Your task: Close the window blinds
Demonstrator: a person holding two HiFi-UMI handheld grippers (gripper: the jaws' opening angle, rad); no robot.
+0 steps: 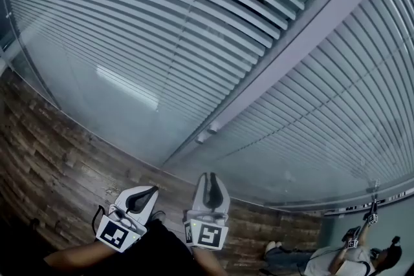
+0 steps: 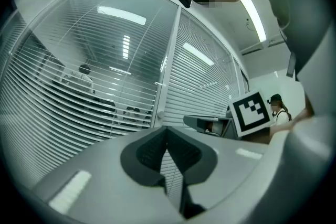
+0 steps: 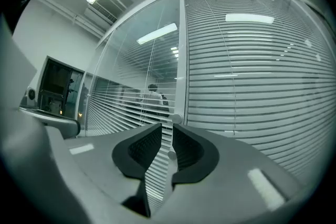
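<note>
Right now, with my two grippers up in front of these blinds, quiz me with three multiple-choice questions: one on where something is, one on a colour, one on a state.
1. Where do the round knobs sit?
A. on the floor
B. on the frame post
C. on a ceiling lamp

2. What colour is the floor?
A. white
B. green
C. dark brown, wood pattern

3. How does the right gripper stand?
A. open, gripping nothing
B. shut on a knob
C. shut on a cord

Answers:
1. B: the head view shows both knobs low on the post.
2. C: the head view shows brown planks across the floor.
3. A: the right gripper view shows a gap between its jaws, with the blinds beyond and nothing touching the gripper.
</note>
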